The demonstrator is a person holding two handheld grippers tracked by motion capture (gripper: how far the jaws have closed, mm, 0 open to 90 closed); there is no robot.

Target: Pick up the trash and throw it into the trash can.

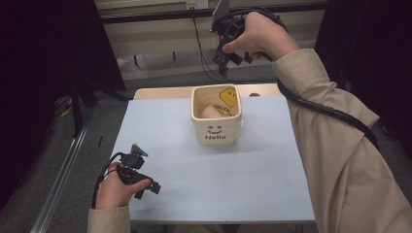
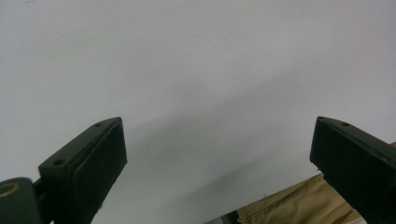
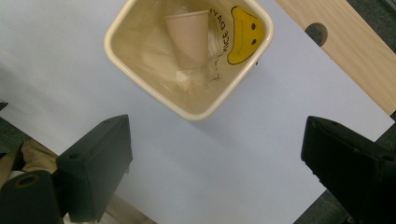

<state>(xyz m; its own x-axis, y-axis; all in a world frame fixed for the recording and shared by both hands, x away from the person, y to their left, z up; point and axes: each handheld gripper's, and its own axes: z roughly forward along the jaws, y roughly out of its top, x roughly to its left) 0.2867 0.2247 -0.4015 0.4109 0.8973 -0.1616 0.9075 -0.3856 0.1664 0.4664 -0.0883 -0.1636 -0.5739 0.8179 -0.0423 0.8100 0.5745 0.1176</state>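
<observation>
Cream square plastic bin (image 1: 216,127), centre frame on the counter (image 1: 214,184), holds a light, crushable paper cup (image 3: 188,37); pinch its rim gently. Right tongs (image 1: 228,54) and left tongs (image 1: 145,187) gape wide, empty.

Tan sleeves (image 1: 340,145); black tools trailing black cables (image 1: 335,112).

A pale blue sheet (image 1: 214,170) covers the wooden table (image 1: 160,92). The table has a round hole (image 3: 316,33) near its far edge.
</observation>
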